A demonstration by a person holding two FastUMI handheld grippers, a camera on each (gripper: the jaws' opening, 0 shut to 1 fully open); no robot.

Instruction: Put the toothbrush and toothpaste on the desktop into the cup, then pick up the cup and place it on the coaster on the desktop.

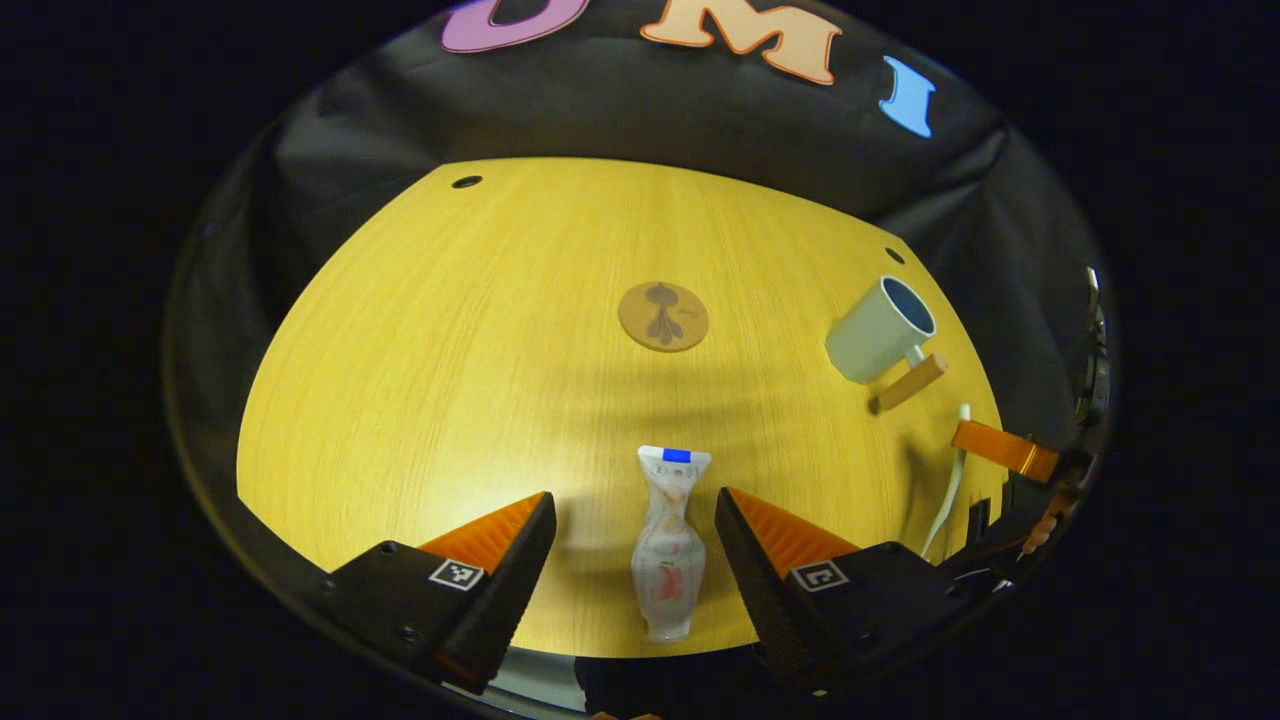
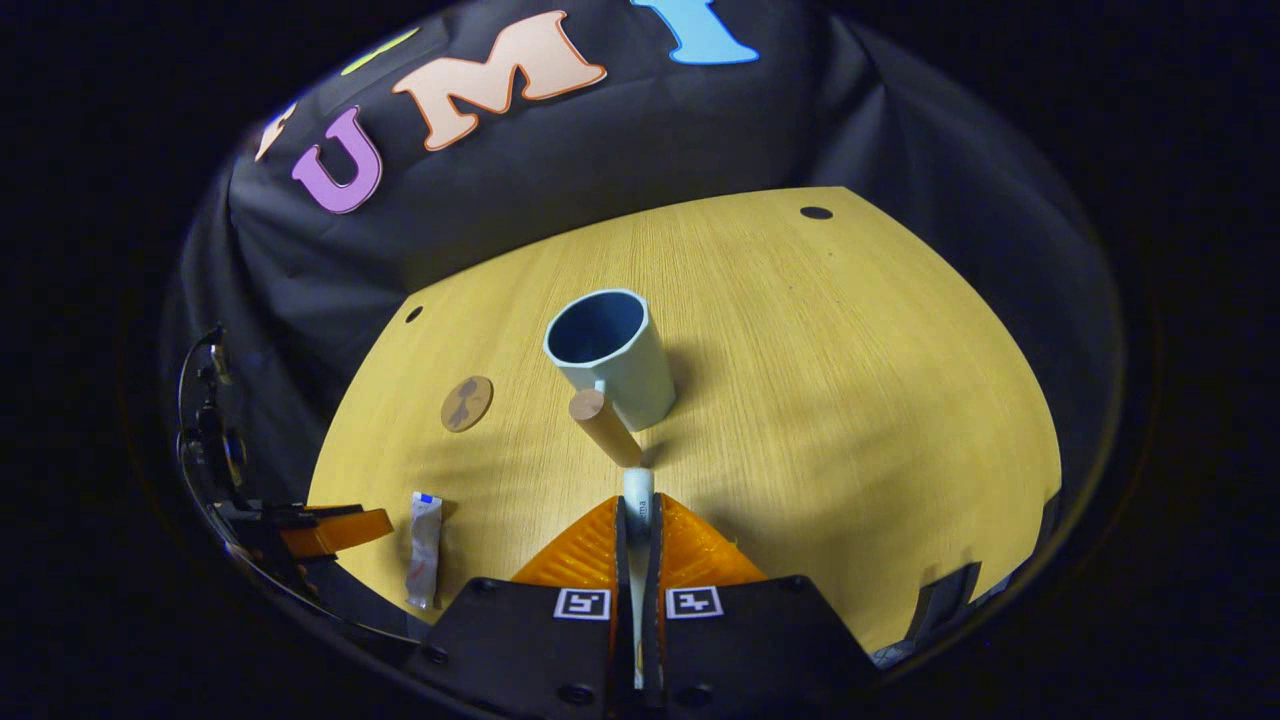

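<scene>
The toothpaste tube (image 1: 668, 545) lies on the wooden desktop (image 1: 480, 330), lengthwise between the fingers of my left gripper (image 1: 633, 495), which is open and not touching it. The tube (image 2: 424, 548) also shows at the desk's near edge in the right gripper view, beside the left gripper (image 2: 330, 530). My right gripper (image 2: 638, 503) is shut on the white toothbrush (image 2: 638, 488), whose end pokes out past the fingertips. Just ahead stands the pale blue cup (image 2: 610, 355), upright and empty, its wooden handle (image 2: 605, 428) pointing at the gripper. The round cork coaster (image 1: 663, 316) lies bare mid-desk.
The cup (image 1: 880, 330) stands near the desk's right side in the left gripper view, with the toothbrush (image 1: 948, 490) and right gripper (image 1: 990, 445) below it. Small holes (image 1: 466, 182) mark the desk's far corners. Black cloth walls in the desk.
</scene>
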